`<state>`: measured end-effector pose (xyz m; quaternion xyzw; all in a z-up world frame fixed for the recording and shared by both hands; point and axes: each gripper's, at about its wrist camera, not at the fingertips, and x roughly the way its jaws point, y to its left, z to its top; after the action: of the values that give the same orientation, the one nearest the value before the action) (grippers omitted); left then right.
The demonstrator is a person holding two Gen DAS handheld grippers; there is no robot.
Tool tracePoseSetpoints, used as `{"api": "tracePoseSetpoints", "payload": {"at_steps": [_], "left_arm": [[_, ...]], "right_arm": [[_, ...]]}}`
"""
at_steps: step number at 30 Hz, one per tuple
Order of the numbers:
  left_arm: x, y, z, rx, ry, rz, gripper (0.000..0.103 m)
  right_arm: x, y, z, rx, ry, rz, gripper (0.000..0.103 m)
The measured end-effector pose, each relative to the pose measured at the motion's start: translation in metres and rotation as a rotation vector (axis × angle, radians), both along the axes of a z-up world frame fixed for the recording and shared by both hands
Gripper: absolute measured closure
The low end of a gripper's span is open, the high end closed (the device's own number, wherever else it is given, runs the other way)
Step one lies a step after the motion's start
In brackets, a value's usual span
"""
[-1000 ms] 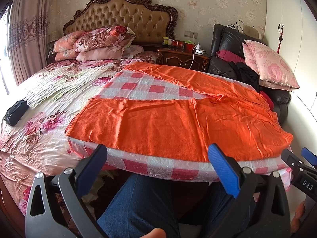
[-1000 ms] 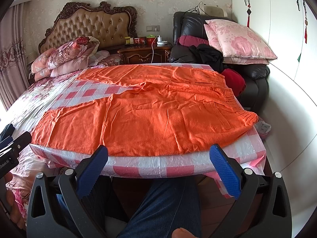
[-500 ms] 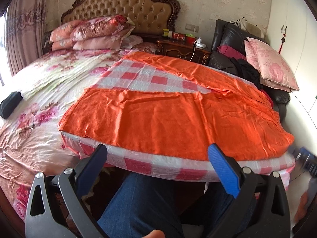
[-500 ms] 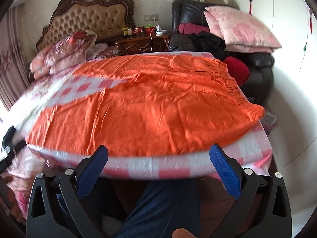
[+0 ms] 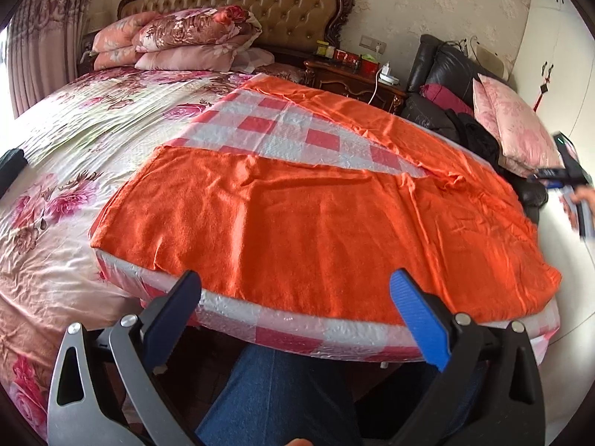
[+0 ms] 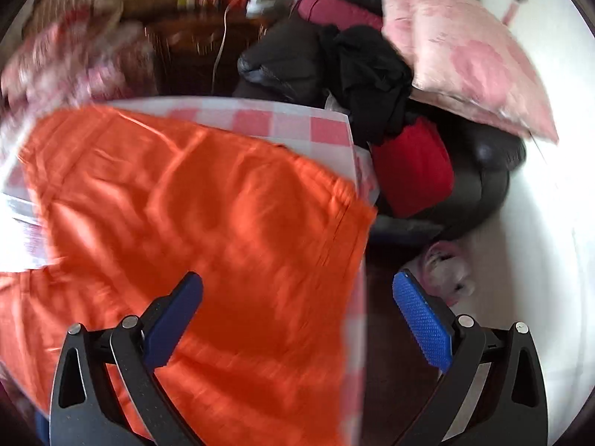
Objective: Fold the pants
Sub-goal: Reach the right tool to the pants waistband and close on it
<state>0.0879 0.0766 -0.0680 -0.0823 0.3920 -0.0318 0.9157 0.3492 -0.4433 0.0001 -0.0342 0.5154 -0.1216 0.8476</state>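
Orange pants [image 5: 327, 219] lie spread flat on a red-and-white checked sheet [image 5: 282, 137] on the bed, legs splayed to the left, waistband at the right. My left gripper [image 5: 297, 304] is open and empty, just short of the near edge of the pants. My right gripper [image 6: 297, 308] is open and empty, above the waistband end of the pants [image 6: 208, 223], with its left finger over the cloth and its right finger past the bed's edge. The right gripper also shows blurred at the far right of the left wrist view [image 5: 569, 174].
A floral bedspread [image 5: 74, 171] covers the bed's left part, with pillows [image 5: 178, 37] at the headboard. A black armchair [image 6: 476, 171] with a pink pillow [image 6: 461, 52] and dark and red clothes stands right of the bed. My jeans-clad legs [image 5: 282, 394] are below.
My right gripper has swung fast to the right and forward over the waistband end; its view is blurred. My left gripper has moved a little closer to the near edge.
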Motion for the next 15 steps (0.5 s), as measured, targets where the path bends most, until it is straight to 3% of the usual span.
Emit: {"api": "tracePoseSetpoints", "payload": {"at_steps": [5, 9, 15], "left_arm": [[0.012, 0.003, -0.002, 0.042, 0.032, -0.008, 0.005], [0.019, 0.014, 0.003, 0.076, 0.048, 0.021, 0.005], [0.034, 0.035, 0.013, 0.137, 0.07, 0.085, 0.005]], "right_arm": [[0.068, -0.013, -0.032, -0.084, 0.144, 0.124, 0.007], [0.11, -0.021, -0.052, -0.013, 0.227, 0.183, 0.015], [0.147, -0.035, -0.072, 0.097, 0.245, 0.193, 0.02]]}}
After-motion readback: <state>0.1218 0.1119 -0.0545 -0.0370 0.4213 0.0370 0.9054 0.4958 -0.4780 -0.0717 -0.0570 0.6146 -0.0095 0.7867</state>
